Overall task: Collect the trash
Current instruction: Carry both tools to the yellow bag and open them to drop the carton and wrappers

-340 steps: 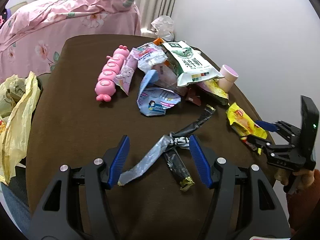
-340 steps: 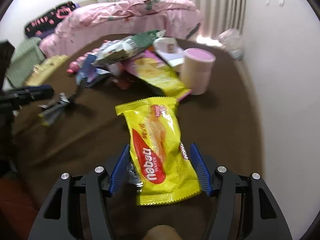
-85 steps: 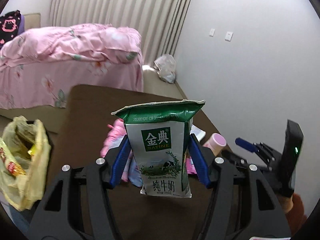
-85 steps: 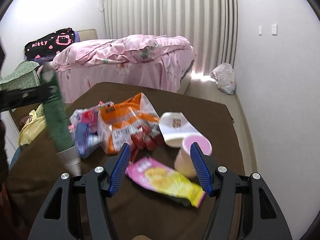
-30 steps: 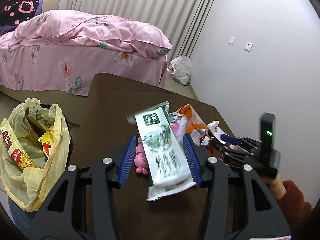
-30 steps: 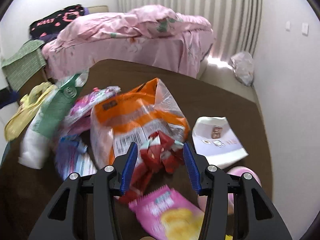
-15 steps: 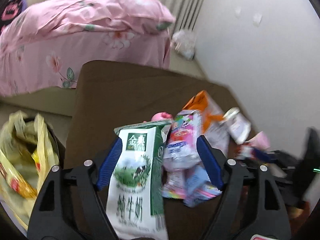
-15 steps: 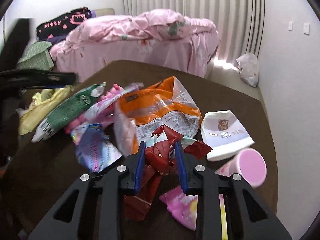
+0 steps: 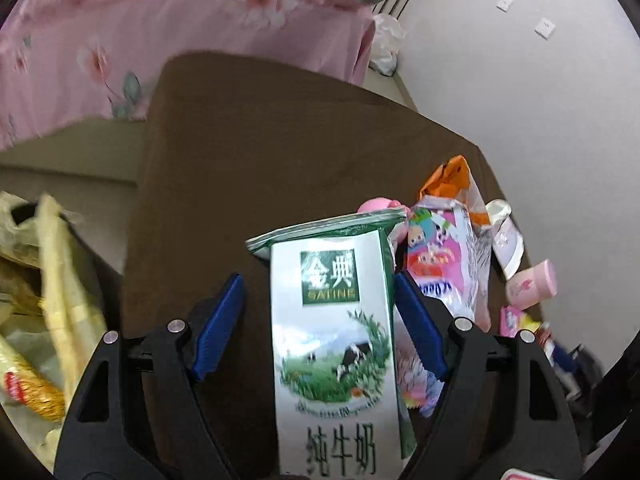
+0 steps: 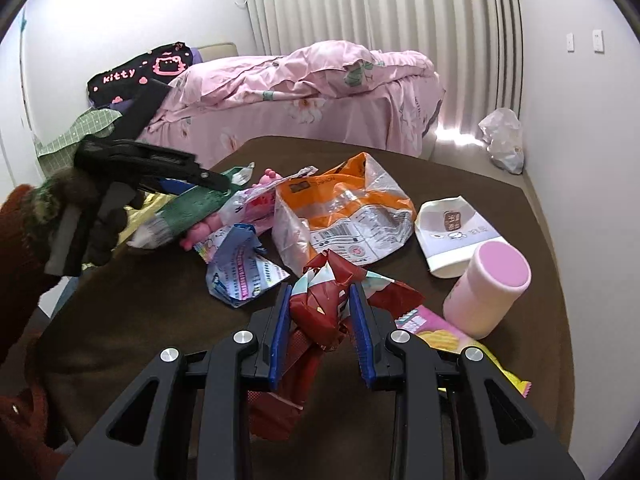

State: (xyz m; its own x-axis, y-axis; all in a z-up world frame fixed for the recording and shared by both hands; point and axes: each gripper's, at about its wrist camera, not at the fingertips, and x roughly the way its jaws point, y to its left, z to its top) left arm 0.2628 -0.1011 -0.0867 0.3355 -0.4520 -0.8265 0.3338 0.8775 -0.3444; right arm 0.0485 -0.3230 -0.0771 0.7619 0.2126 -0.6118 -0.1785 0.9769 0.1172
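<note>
The left gripper (image 9: 318,282) tips steeply down over the near edge of the brown table (image 9: 260,140). Its jaws have just been opening and stand wide around one green-and-white milk carton (image 9: 332,320). The left pad is clear of the carton, while the right pad seems just to brush it. Only this view shows the yellow bag (image 9: 60,300) beside the table.

The right gripper (image 10: 320,288) slopes down more gently. Its jaws have just been closing and stand narrow, pinching one crumpled red wrapper (image 10: 320,308) above the table. Only its view shows the person's hand (image 10: 96,224) gripping the left tool. On the table it shows:
- one orange bag (image 10: 344,208)
- one blue wrapper (image 10: 240,268)
- one white pouch (image 10: 456,232)
- one pink cup (image 10: 488,288)
</note>
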